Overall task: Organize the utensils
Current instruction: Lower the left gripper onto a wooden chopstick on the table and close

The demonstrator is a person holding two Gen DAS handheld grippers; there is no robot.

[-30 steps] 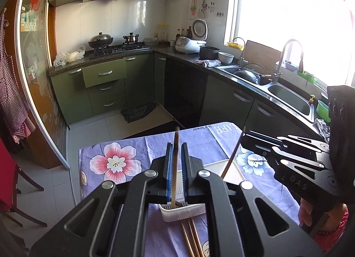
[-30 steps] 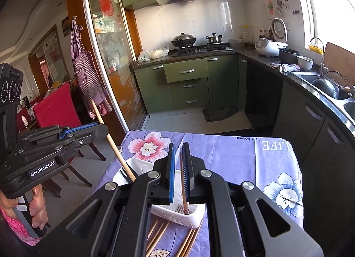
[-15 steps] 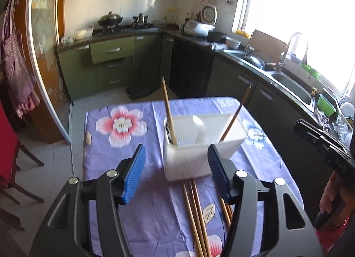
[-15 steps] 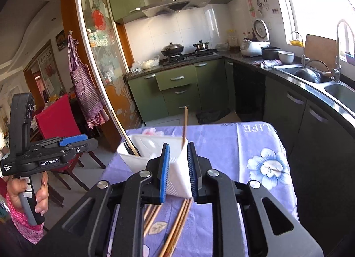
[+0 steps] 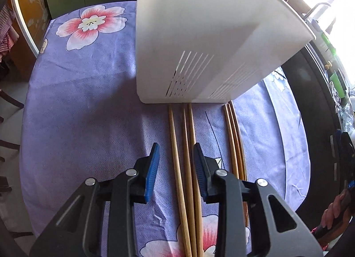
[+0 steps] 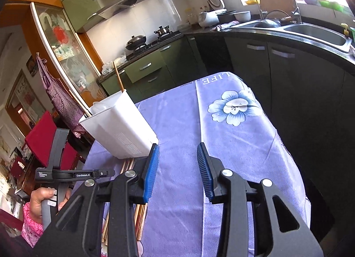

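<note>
**Chopsticks between spread left jaws, right jaws over bare cloth**

Left gripper [image 5: 175,168]: jaws spread partway, blue pads either side of two pale wooden chopsticks [image 5: 177,168] on the purple floral tablecloth [image 5: 77,101]; not pinching, contact with the wood impossible to judge. Third chopstick just outside the right pad. Second bundle [image 5: 233,141], darker brown, just beside on the right. Long axes all straight away from the camera, far ends tucked under the edge of the white utensil holder [image 5: 199,34]. Holder upright on the cloth, smooth plastic with slotted vents low on its walls.

Right gripper [image 6: 177,163]: jaws wide apart, holding nothing, above plain cloth to the right of the holder [image 6: 119,128]. One chopstick [image 6: 117,77] standing in the holder, leaning slightly, tip above the rim; another sloping out on the holder's far left. Chopsticks on the cloth partly hidden behind the left finger.
</note>
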